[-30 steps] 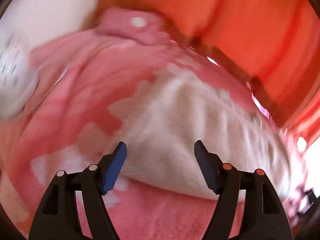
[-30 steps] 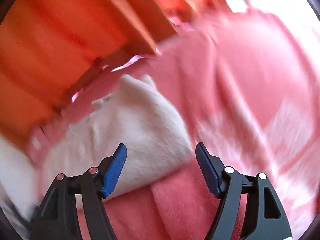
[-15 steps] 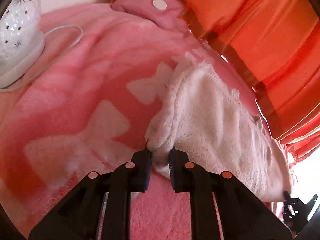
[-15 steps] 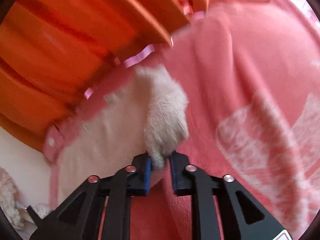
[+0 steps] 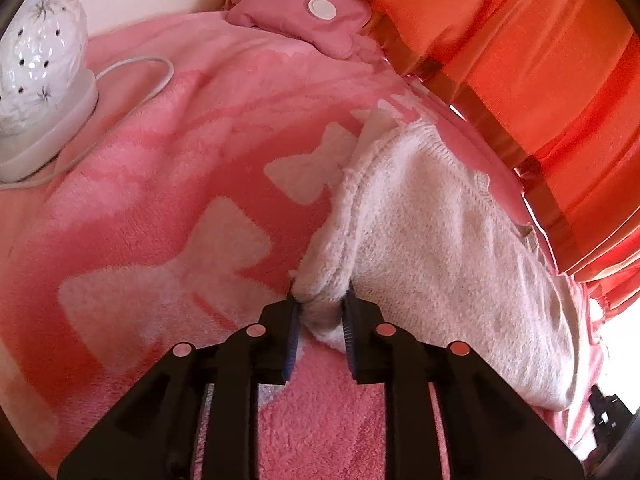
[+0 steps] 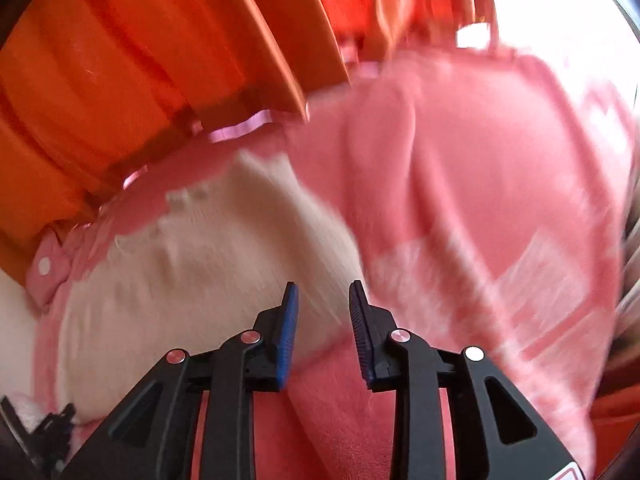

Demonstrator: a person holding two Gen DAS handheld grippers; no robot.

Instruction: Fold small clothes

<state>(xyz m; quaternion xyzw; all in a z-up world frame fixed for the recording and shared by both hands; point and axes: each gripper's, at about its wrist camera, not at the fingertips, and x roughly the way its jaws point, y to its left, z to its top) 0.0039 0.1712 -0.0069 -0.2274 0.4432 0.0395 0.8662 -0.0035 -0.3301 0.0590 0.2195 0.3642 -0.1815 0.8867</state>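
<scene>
Pink bow-print blanket (image 5: 168, 216): bears white knit garment (image 5: 440, 240). Left gripper (image 5: 320, 312) pinches its corner for folding; right gripper (image 6: 320, 300) narrowly parted, empty.

Warm daylight glows through the orange curtain (image 5: 520, 40); left wrist view crisp, right wrist view motion-blurred, white glare blowing out its top-right corner.

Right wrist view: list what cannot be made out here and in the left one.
- Right wrist: motion blur hides whether the right gripper touches the white garment.
- Left wrist: the left gripper covers the pinched fabric's edge.
- Left wrist: the lamp is cut off by the frame edge.
</scene>
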